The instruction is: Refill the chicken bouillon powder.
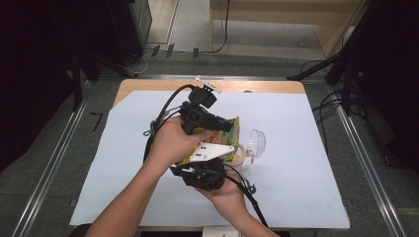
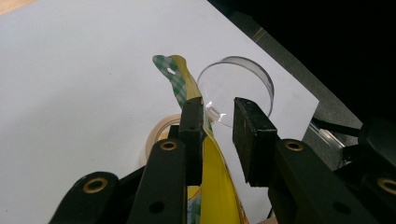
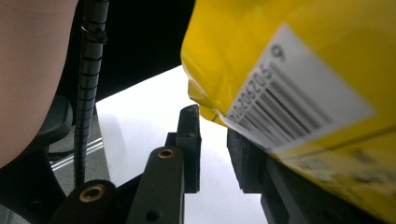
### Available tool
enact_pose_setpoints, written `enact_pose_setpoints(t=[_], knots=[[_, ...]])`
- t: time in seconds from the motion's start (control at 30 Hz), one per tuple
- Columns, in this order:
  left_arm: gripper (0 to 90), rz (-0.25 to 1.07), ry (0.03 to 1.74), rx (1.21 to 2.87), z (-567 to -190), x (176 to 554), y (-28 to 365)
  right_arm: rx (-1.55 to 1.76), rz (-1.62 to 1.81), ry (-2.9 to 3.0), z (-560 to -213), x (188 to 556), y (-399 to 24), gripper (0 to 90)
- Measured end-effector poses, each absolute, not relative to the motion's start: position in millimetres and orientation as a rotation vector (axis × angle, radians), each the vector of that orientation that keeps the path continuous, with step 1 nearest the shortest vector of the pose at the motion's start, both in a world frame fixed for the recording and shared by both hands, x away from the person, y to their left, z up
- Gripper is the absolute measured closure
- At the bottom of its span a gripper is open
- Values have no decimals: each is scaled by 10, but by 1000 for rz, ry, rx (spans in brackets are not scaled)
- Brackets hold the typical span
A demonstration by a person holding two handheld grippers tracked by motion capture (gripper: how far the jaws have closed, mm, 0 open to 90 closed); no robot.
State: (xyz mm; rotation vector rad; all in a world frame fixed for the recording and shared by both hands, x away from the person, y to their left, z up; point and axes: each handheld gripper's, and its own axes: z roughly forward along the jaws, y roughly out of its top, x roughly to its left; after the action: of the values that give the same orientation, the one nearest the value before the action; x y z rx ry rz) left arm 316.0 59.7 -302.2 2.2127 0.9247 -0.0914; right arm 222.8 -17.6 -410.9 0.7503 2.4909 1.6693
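Observation:
A yellow pouch (image 1: 234, 129) with a green-checked top hangs over the middle of the white sheet, between my two grippers. My left gripper (image 1: 225, 126) reaches to it from the left. In the left gripper view the pouch (image 2: 180, 79) runs up between the jaws of that gripper (image 2: 219, 112) along the jaw on the left, with a gap to the other. My right gripper (image 1: 222, 157) comes from below. Its jaws (image 3: 212, 135) stand apart with the sheet showing between them, and the pouch's barcoded side (image 3: 299, 60) lies over the jaw on the right.
A small beige cup (image 1: 238, 159) (image 2: 156, 133) stands under the pouch. A clear round lid (image 1: 256, 143) (image 2: 243, 79) sits just to its right. White paper (image 1: 296, 173) covers the wooden table. Cables trail from both grippers toward me.

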Motion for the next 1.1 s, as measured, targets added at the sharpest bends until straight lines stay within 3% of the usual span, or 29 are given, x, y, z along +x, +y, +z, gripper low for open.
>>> enact_pose_setpoints(t=[1.1], knots=[[744,-103,946,2193,-3020,3186,624,730,1645,2493,-4063,2217,-188,762]])
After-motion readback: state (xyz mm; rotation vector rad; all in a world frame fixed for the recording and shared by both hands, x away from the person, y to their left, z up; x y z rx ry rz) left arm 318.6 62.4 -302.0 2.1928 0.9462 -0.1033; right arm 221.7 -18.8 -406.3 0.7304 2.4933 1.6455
